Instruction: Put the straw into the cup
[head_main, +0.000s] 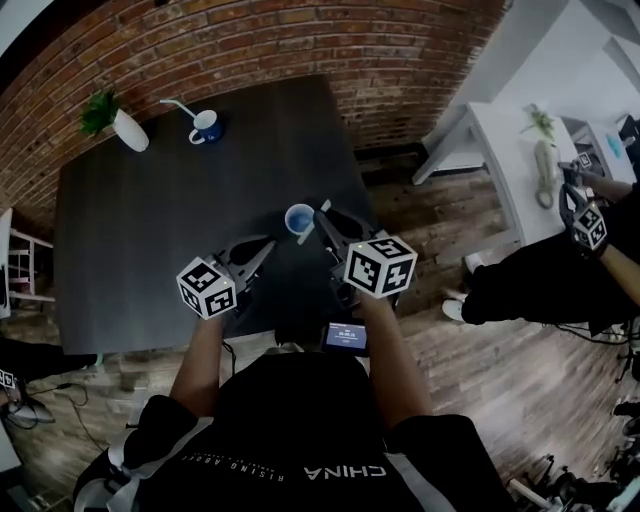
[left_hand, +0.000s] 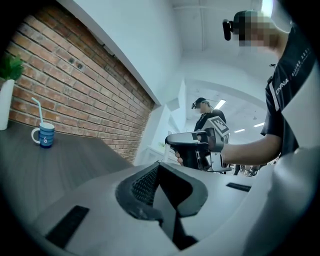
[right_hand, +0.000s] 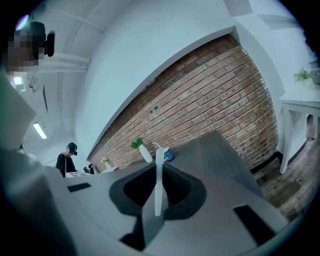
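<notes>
Holding the white straw (right_hand: 159, 181) clamped in your right gripper (head_main: 327, 221) beside the blue cup (head_main: 298, 218); insertion remains. Your left gripper (head_main: 266, 245) is closed, empty.

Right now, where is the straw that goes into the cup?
The straw is pinched in the right gripper, mid-frame in the head view, just right of the blue cup near the front edge of the dark table.

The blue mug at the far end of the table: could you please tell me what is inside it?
A white straw stands in the blue mug, its top bent over. The mug's wall hides the straw's lower end and any liquid.
</notes>
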